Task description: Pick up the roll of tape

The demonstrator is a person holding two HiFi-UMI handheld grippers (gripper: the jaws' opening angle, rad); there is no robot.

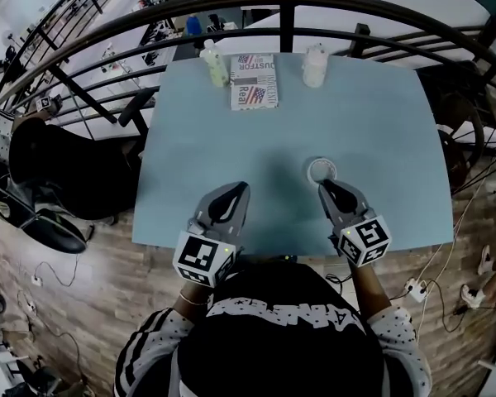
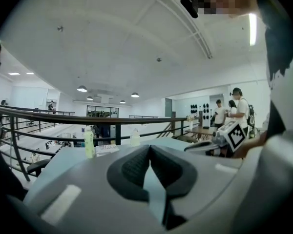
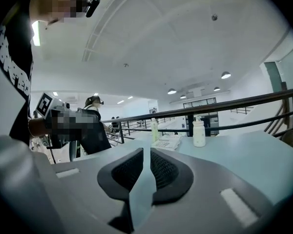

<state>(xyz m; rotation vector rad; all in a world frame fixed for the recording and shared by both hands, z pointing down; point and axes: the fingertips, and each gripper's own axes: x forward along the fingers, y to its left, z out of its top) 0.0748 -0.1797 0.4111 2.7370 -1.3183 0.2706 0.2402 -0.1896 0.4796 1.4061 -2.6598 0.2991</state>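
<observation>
Tape [image 1: 322, 170], a small pale roll lying flat, sits on the blue surface [image 1: 397, 131] at about 5 o'clock from its middle. It is well apart from the left bottle [image 1: 214, 63], packet [image 1: 254, 81] and right bottle [image 1: 314, 64] lined up at the far edge. The left tongs [image 1: 243, 188] hang over the near part of the surface with their tips pressed together and nothing in them. The tape lies off at their 2 o'clock. The right tongs [image 1: 323, 186] have their tips just short of the roll, which lies at their 12 o'clock, and their jaws stand a narrow slit apart, empty. That slit looks too slim for a grip. The right tongs should probably spread wider and tip nose-down so that one jaw drops into the core and the other runs outside the wall. They should close only once both pads bracket the wall squarely, or the light roll may skid away across the surface.
</observation>
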